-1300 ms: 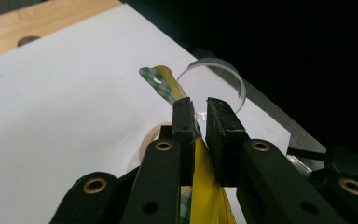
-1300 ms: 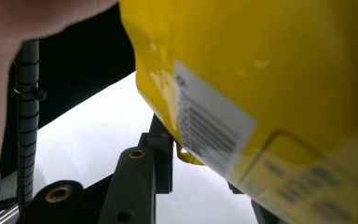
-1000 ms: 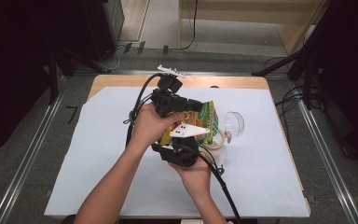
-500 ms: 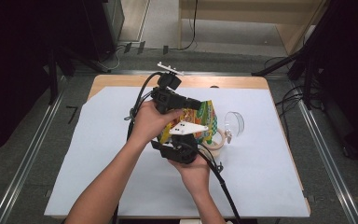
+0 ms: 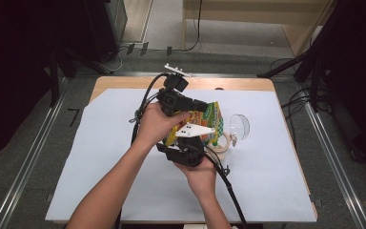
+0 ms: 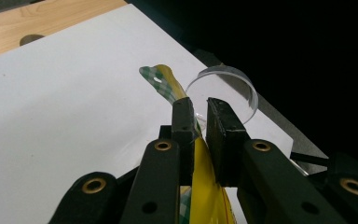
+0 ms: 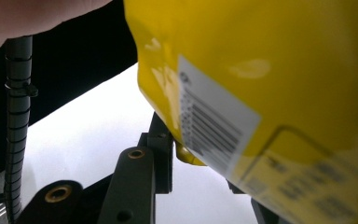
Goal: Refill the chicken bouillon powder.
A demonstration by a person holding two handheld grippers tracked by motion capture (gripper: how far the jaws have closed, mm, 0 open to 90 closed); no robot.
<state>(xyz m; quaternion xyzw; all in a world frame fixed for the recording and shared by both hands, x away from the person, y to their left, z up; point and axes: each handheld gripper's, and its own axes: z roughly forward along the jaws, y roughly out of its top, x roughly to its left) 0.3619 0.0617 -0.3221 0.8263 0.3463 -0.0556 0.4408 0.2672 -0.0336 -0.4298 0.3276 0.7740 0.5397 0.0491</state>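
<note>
Two grippers: both meet at one yellow snack bag (image 5: 205, 121) held above the white sheet (image 5: 100, 162) in the middle of the table.
Left gripper (image 5: 198, 106): closed on the bag; in the left gripper view its two black jaws pinch the thin upper edge of the bag (image 6: 200, 186) between them, pads pressed to the film on both sides.
Right gripper (image 5: 195, 143): in the high view it sits just below the bag, against the bag's lower part; in the right gripper view the bag (image 7: 279, 79) hangs right in front of the camera and covers the jaw tips, so the grip itself cannot be made out.
Bag, long axis: runs away from the left gripper's jaws; its green-checked end (image 6: 161, 84) curls up beyond the jaw tips, toward the clear dish.
Bag, faces: yellow back with a white barcode label turned to the right gripper's camera.
Clear dish (image 5: 239, 126): round, transparent, on the sheet just beside the bag, on its far side from the hands (image 6: 223, 88).
Pale ring (image 5: 223, 143): a light loop lies on the sheet, just under the bag and near the dish.
In the way: the bag blocks the right gripper's view of the dish.
Table edge (image 5: 124, 82): bare wood shows beyond the sheet, well apart from the bag.
</note>
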